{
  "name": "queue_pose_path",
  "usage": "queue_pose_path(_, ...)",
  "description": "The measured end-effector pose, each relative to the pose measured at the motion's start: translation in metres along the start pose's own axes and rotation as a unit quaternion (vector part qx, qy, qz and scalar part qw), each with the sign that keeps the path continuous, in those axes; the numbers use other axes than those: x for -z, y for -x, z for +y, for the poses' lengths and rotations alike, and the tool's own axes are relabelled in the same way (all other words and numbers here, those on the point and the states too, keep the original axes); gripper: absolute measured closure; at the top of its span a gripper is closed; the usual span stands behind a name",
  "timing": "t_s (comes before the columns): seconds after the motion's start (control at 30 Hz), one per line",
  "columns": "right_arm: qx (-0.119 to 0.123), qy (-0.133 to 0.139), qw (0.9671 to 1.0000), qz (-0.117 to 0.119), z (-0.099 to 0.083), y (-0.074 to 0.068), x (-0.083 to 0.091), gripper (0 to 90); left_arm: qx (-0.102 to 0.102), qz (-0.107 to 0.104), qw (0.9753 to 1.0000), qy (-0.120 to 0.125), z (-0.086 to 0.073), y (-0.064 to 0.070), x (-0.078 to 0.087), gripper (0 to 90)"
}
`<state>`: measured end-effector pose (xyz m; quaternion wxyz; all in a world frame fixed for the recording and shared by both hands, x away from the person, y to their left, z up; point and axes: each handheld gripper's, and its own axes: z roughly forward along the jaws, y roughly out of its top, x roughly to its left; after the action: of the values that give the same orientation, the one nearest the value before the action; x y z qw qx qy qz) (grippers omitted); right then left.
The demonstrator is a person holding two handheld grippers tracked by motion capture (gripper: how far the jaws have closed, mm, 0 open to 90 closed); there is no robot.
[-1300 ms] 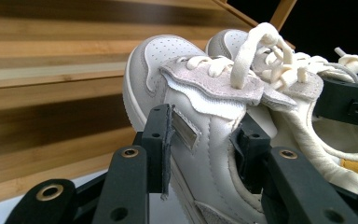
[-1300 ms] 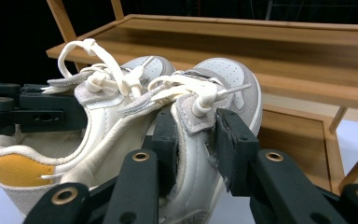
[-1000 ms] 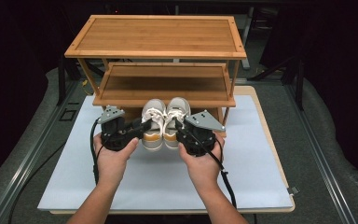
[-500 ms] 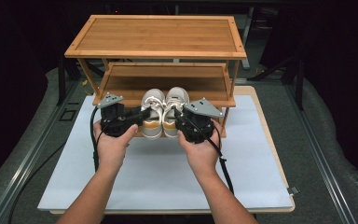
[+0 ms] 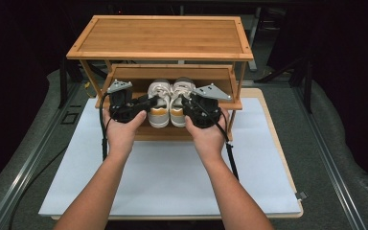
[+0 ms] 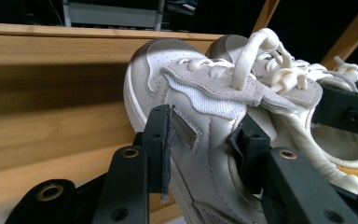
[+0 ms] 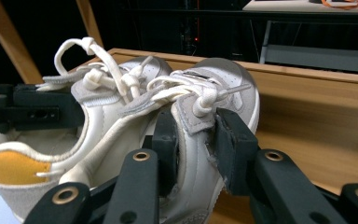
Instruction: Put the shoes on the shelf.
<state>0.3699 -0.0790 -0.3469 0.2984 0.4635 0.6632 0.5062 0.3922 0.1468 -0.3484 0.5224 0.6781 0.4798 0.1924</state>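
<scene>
Near mat: white mat (image 5: pixel 172 177) under both forearms, bare in front of the rack.
Left gripper (image 5: pixel 141 103): pinching the outer side wall of the left shoe (image 5: pixel 159 101), jaws pressed against the leather just below the laces.
Right gripper (image 5: pixel 191 104): clamped on the outer side wall of the right shoe (image 5: pixel 180 99), one jaw inside the collar, one outside.
Shoes: held side by side, touching, heels toward the near edge, toes pointing far, over the lower shelf (image 5: pixel 172 76) of the wooden rack (image 5: pixel 160 38).
Step in hand, as judged: sliding the pair onto the lower shelf.
Doing it well: keep both hands level and moving together so the shoes stay touching; hold soles flat, just clear of the near lip; push straight toward the far side; lower before letting go; open outward so the jaws do not snag the laces (image 6: pixel 261 60).
Risk: thin side walls may fold or slip in the pinch if one hand leads.
Hard to make out: soles and their gap to the shelf hidden by hands and grippers; cannot tell whether the shoes already rest on the wood.
Cut off: far part of the lower shelf, shadowed under the top shelf.
</scene>
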Motion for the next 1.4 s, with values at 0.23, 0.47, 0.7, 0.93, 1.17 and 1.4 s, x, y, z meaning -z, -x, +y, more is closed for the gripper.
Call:
queue_pose_path(0.23,-0.006,-0.009,0.9999,0.0,0.004,0.008,-0.018,70.5,0.005,0.0,1.0,-0.008,0.008,-0.011,-0.015,63.3)
queue_pose_path(0.47,-0.003,-0.018,0.9998,-0.006,0.01,0.013,-0.029,70.4,0.014,-0.005,0.9998,-0.011,0.012,-0.017,-0.027,63.3)
queue_pose_path(0.7,-0.01,-0.035,0.9993,-0.008,0.011,0.02,-0.042,69.9,0.027,-0.006,0.9994,-0.023,0.015,-0.025,-0.038,62.9)
queue_pose_path(0.93,-0.015,-0.054,0.9984,-0.007,0.016,0.026,-0.047,67.8,0.032,0.001,0.9989,-0.034,0.019,-0.025,-0.041,61.4)
queue_pose_path(1.17,-0.022,-0.072,0.9971,-0.009,0.023,0.028,-0.05,64.1,0.028,0.005,0.9982,-0.053,0.024,-0.025,-0.042,60.1)
queue_pose_path(1.4,-0.014,-0.08,0.9966,-0.01,0.026,0.029,-0.05,63.0,0.036,0.001,0.997,-0.069,0.029,-0.027,-0.044,55.8)
